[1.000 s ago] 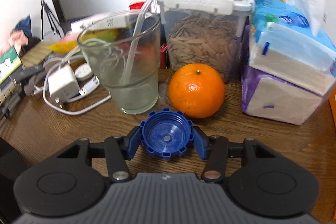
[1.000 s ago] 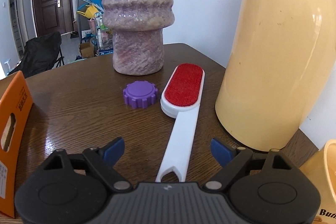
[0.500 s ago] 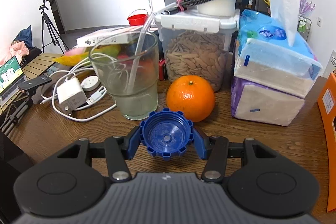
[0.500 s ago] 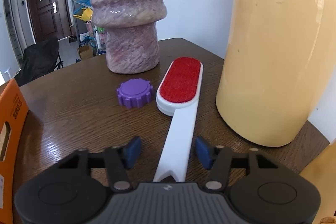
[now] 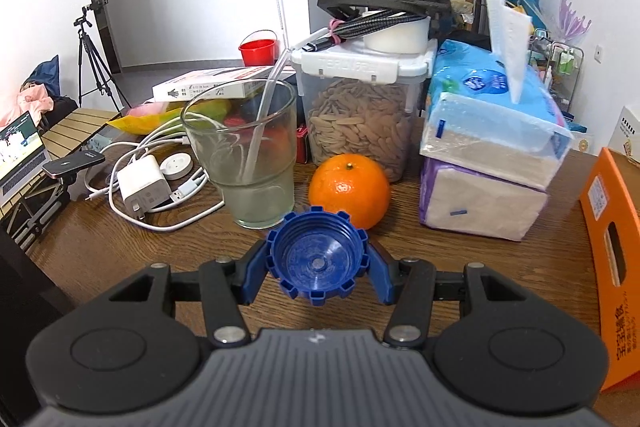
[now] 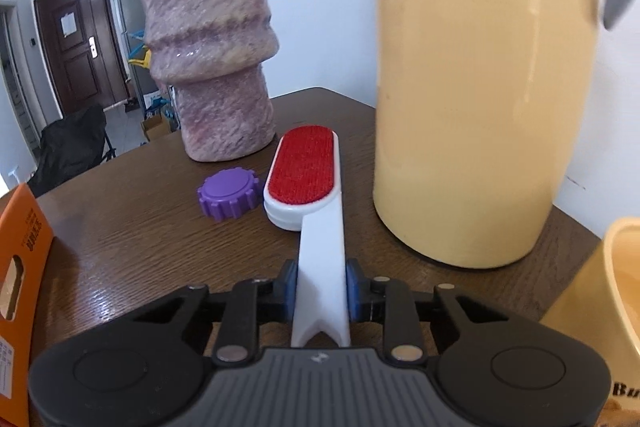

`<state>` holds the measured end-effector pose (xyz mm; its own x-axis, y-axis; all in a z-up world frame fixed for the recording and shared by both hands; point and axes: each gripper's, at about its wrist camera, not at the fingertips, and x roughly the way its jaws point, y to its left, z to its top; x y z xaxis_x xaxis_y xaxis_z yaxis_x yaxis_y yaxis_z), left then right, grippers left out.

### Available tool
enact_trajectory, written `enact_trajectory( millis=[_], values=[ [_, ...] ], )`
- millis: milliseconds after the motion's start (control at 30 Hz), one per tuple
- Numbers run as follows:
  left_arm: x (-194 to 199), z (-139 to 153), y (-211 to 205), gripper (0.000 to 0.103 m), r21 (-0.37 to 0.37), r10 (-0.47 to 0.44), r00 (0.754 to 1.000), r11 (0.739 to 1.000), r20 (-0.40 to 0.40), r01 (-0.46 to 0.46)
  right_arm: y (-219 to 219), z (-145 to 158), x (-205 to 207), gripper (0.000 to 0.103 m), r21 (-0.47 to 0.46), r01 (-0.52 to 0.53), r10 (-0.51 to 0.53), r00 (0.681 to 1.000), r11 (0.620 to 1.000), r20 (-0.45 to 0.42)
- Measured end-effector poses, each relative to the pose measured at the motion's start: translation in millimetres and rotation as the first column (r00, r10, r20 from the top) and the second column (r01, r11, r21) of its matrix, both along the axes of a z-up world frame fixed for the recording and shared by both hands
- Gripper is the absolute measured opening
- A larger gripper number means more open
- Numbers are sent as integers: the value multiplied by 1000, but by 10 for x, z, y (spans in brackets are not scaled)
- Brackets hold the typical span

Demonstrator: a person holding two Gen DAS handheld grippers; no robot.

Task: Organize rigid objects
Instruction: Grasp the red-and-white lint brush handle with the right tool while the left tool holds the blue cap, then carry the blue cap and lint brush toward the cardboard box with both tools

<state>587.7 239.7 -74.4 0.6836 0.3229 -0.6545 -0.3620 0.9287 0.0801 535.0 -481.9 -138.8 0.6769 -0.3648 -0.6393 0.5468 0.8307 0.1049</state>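
Note:
My left gripper (image 5: 317,269) is shut on a blue ridged bottle cap (image 5: 316,257), hollow side toward the camera, held above the wooden table (image 5: 120,251) in front of an orange (image 5: 349,189) and a glass (image 5: 244,155). My right gripper (image 6: 319,287) is shut on the white handle of a lint brush (image 6: 316,211) with a red pad; the brush head looks slightly raised off the table. A purple ridged cap (image 6: 228,193) lies on the table just left of the brush head.
Left wrist view: a glass with a straw, a clear food container (image 5: 360,123), stacked tissue packs (image 5: 488,155), a white charger with cables (image 5: 144,187), an orange box (image 5: 612,255) at right. Right wrist view: a mauve vase (image 6: 212,67), a large cream jug (image 6: 476,99), a cream cup (image 6: 600,287).
My right gripper closed from wide open onto the lint brush handle. My left gripper pulled back and up from the glass and orange, still holding the blue cap.

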Motion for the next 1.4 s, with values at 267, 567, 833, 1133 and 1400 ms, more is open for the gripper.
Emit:
enact_trajectory(
  millis=[267, 567, 833, 1133, 1400],
  values=[
    [-153, 80, -125, 54, -7, -30, 999, 1000, 24, 30, 17, 63, -321, 24, 10, 13, -14, 997, 1000, 80],
    [-386, 193, -256, 54, -10, -60, 997, 998, 46, 61, 98, 175, -624, 24, 24, -10, 6, 990, 1000, 140],
    [-665, 284, -391, 54, -22, -92, 993, 995, 73, 93, 237, 322, -931, 24, 21, -43, 38, 980, 999, 195],
    [-973, 281, -590, 54, -31, -144, 986, 989, 88, 147, 487, 391, -1287, 24, -12, -108, 108, 967, 994, 231],
    [-1200, 347, -747, 54, -35, -182, 977, 982, 109, 187, 661, 498, -1553, 24, -17, -158, 156, 945, 987, 288]
  ],
)
